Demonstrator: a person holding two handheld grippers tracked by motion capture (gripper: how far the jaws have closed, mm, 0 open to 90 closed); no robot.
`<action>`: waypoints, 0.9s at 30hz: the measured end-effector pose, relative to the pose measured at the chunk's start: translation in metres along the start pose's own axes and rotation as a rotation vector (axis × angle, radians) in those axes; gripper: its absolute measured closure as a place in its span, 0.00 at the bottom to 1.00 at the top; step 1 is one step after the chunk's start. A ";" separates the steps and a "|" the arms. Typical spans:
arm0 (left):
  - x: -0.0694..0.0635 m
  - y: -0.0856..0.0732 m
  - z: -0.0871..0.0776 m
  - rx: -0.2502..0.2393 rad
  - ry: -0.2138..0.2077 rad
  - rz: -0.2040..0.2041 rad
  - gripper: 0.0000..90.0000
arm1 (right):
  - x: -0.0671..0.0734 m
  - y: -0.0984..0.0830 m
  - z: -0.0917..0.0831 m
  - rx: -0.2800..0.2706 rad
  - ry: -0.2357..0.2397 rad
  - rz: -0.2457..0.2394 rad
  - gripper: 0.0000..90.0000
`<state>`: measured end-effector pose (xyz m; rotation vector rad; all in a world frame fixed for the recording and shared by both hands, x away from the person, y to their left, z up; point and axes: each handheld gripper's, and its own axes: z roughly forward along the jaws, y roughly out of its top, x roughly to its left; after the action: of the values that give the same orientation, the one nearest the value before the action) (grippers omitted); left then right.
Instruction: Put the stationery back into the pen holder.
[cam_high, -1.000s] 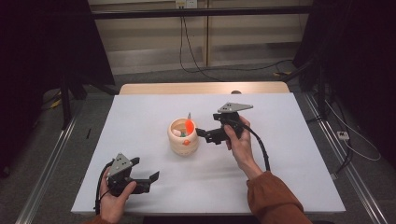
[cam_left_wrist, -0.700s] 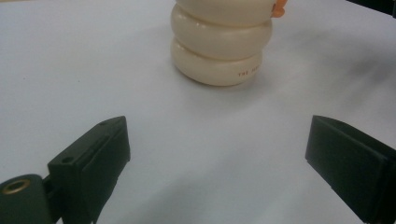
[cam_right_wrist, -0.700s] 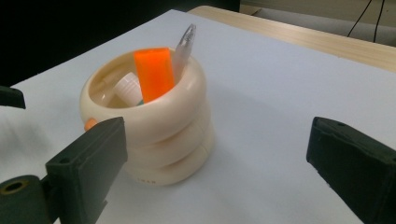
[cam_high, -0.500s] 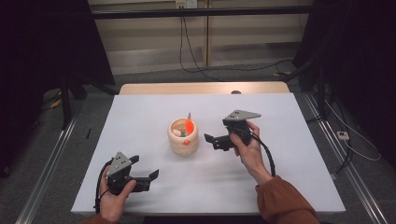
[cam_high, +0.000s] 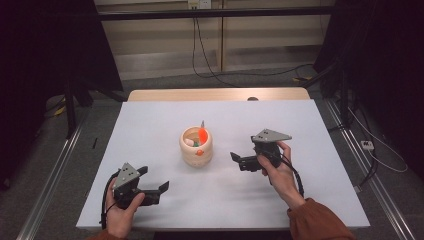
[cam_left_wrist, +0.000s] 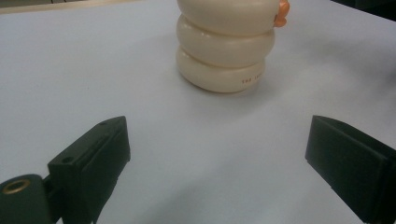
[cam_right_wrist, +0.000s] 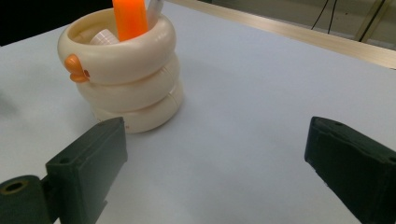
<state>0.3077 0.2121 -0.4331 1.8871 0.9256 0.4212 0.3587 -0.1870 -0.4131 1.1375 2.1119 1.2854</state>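
Observation:
A cream ribbed holder stands mid-table, shaped like stacked rings with a small orange knob on its side. An orange flat tool and a grey pen stick out of it, and a white round item lies inside. My left gripper rests near the front left, open and empty, with the holder ahead of its jaws. My right gripper is just right of the holder, open and empty, a short gap away from it.
The white table has a wooden strip along its far edge. Metal rails run along both sides on the floor. Cables lie on the floor behind the table.
My right gripper has drawn back from the holder toward the near side and lowered, still open. The left gripper has stayed put.

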 end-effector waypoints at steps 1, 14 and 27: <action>0.000 0.000 0.000 0.000 0.000 -0.001 0.07 | 0.000 -0.001 -0.002 -0.003 -0.005 -0.001 0.06; 0.000 0.000 -0.001 -0.003 0.004 -0.001 0.07 | -0.010 -0.020 -0.025 -0.021 -0.068 0.034 0.06; 0.000 0.000 -0.001 -0.003 0.008 0.000 0.07 | -0.018 -0.040 -0.054 -0.059 -0.121 0.072 0.06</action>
<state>0.3071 0.2122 -0.4329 1.8841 0.9297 0.4297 0.3141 -0.2397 -0.4224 1.2440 1.9498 1.2683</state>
